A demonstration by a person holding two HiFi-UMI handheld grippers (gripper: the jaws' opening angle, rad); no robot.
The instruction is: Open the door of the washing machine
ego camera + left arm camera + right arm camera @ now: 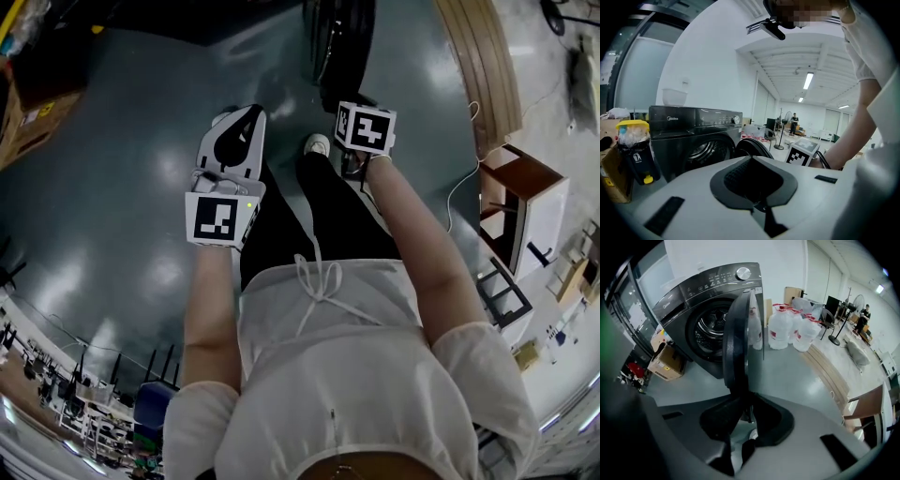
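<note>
With the washing machine's (710, 296) door (738, 333) swung wide of the drum (712, 331), its rim clamped in the right tongs (746, 412), the left tongs (752, 187) hang closed and empty, and the opening looks essentially complete.

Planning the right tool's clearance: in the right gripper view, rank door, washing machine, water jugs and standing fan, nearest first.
1. Door, in the right tool.
2. Washing machine, behind left; water jugs, behind right: too close to call.
3. Standing fan, far right.
</note>
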